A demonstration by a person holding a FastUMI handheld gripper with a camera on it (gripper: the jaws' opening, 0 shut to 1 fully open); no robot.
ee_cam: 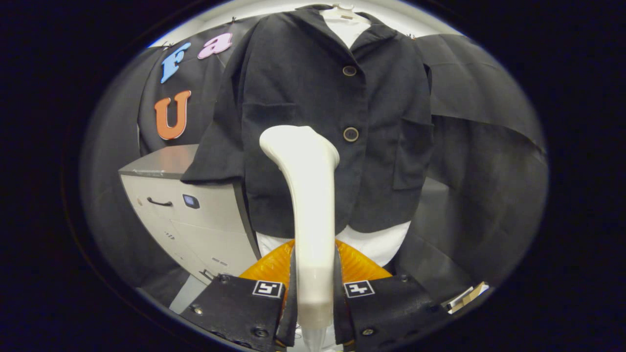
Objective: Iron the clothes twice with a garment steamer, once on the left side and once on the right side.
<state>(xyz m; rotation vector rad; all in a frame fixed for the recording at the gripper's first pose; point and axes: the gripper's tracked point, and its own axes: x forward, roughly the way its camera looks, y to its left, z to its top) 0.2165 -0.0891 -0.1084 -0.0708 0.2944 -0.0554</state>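
A dark jacket [313,107] with two buttons hangs on a hanger over a white shirt [376,244], straight ahead of the fingers. My gripper [314,288] is shut on the handle of a white garment steamer [308,195], which stands up between the fingers. The steamer's head [296,142] sits in front of the jacket's lower middle, a little left of the lower button [350,134]. Whether the head touches the cloth I cannot tell.
A grey cabinet [186,205] with a handle stands to the left, partly behind the jacket's sleeve. An orange ribbed object [357,266] lies low, just beyond the fingers. Black cloth covers the booth wall on both sides.
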